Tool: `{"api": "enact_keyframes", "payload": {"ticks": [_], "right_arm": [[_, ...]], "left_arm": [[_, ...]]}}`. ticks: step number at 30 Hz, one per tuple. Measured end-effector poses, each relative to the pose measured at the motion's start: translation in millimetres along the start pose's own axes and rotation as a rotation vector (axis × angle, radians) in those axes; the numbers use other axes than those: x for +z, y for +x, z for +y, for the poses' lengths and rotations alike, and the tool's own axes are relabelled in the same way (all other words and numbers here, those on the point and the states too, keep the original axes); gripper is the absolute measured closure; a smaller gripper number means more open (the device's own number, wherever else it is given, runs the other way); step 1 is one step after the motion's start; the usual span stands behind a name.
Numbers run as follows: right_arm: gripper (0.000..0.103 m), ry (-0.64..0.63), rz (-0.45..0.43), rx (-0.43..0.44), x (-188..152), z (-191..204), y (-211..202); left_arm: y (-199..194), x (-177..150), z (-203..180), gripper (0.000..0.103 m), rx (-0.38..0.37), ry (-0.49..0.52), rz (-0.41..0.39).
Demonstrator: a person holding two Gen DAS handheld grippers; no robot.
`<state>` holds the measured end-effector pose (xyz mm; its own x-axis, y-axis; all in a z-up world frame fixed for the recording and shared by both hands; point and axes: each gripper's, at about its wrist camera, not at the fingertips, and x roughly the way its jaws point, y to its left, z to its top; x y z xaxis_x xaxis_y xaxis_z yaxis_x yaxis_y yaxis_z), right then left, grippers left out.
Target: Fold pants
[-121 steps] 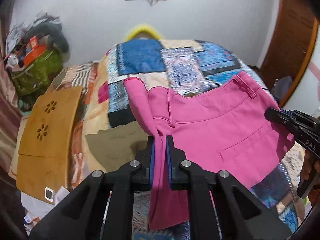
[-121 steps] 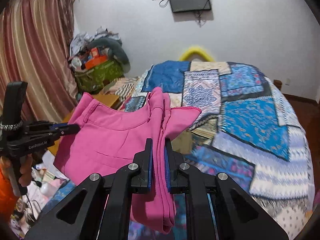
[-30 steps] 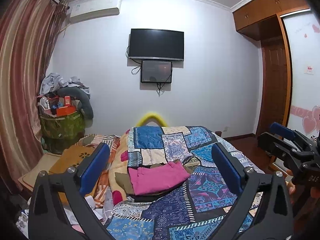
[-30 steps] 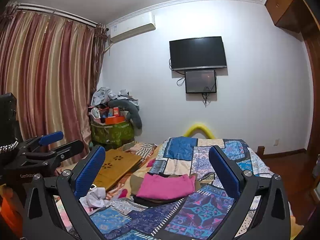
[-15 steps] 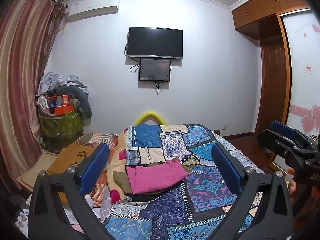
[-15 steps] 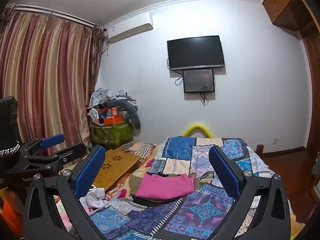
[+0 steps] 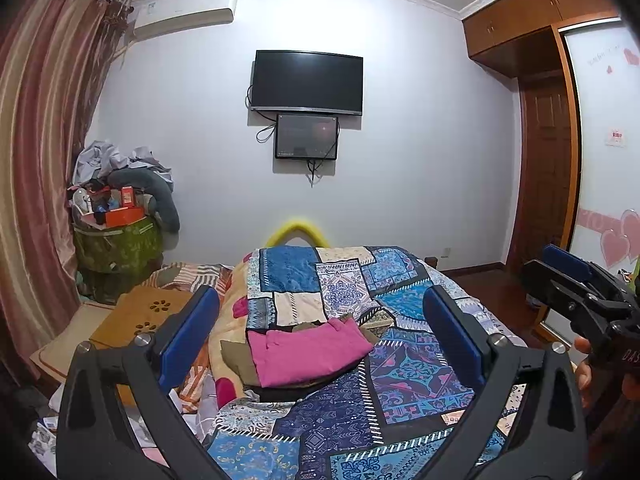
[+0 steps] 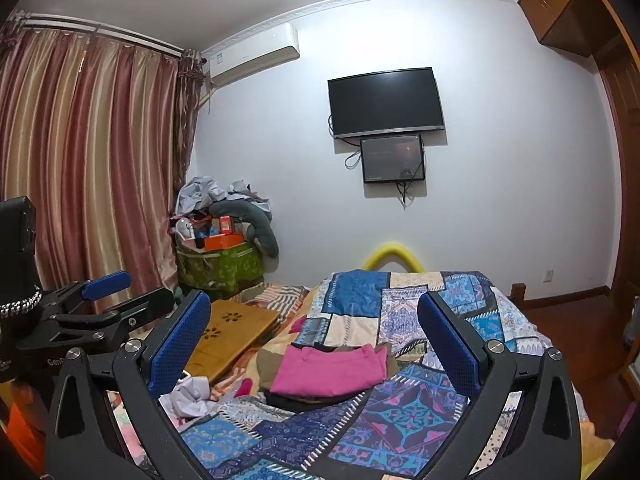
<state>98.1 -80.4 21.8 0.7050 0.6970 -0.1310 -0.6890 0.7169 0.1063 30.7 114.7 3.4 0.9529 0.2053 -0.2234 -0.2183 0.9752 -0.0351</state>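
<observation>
Both the left gripper (image 7: 320,328) and right gripper (image 8: 314,326) are held wide apart, clear of the bed (image 7: 400,380). Pink pants (image 7: 310,350) are seen folded into a compact rectangle, resting on what seems to be darker folded clothing (image 7: 240,360).

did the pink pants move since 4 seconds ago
Yes. The pink pants went from hanging in both clamped grippers to lying folded on a pile on the patchwork quilt, farther from the camera.

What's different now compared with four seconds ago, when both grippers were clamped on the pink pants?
Both grippers let go: the left gripper and right gripper are open and pulled back from the bed. The pink pants, held up and spread before, now lie folded on a pile of dark clothes on the patchwork quilt. Quilt, wooden board and green basket stayed put.
</observation>
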Motion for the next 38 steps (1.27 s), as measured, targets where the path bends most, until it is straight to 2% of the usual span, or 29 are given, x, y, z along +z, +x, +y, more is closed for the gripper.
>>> {"api": "enact_keyframes", "payload": {"ticks": [17,38], "right_arm": [[0.000,0.006,0.004,-0.007,-1.0,-2.4,0.5],[0.000,0.023,0.021,-0.022,-5.3,-3.1,4.8]], "left_arm": [[5.4,-0.3,-1.8,0.000,-0.019,0.021,0.019],[19.7,-2.6,0.9,0.000,-0.037,0.000,0.048]]}}
